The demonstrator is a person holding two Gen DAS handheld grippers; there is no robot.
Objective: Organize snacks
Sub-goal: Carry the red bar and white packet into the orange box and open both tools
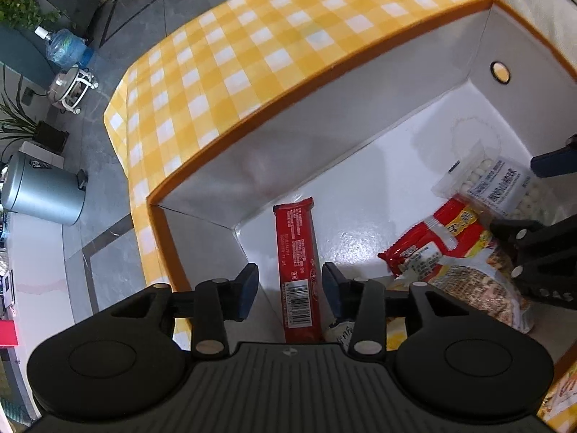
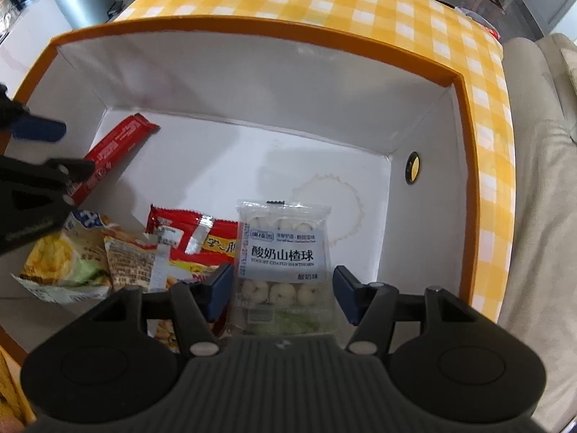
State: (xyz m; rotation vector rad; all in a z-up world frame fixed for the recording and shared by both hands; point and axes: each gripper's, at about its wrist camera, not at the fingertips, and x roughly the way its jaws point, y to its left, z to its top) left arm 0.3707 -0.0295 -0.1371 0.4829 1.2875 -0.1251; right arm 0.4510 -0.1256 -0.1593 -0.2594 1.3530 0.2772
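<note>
A large box (image 1: 299, 144) with an orange rim and white inside stands on a yellow checked tablecloth (image 1: 252, 54). A long red snack bar (image 1: 296, 259) lies in it between the open jaws of my left gripper (image 1: 290, 287); neither pad touches it. My right gripper (image 2: 281, 294) is open around a clear packet of yogurt-coated hawthorn balls (image 2: 283, 252), which also shows in the left wrist view (image 1: 501, 184). A red and yellow snack bag (image 2: 194, 249) and a pale chip bag (image 2: 65, 267) lie beside it in the box (image 2: 252, 83).
The box wall has a round hole (image 2: 413, 167). A beige sofa (image 2: 541, 216) runs along the right of the table. On the floor to the left stand a metal bin (image 1: 43, 191) and a water jug (image 1: 65, 47).
</note>
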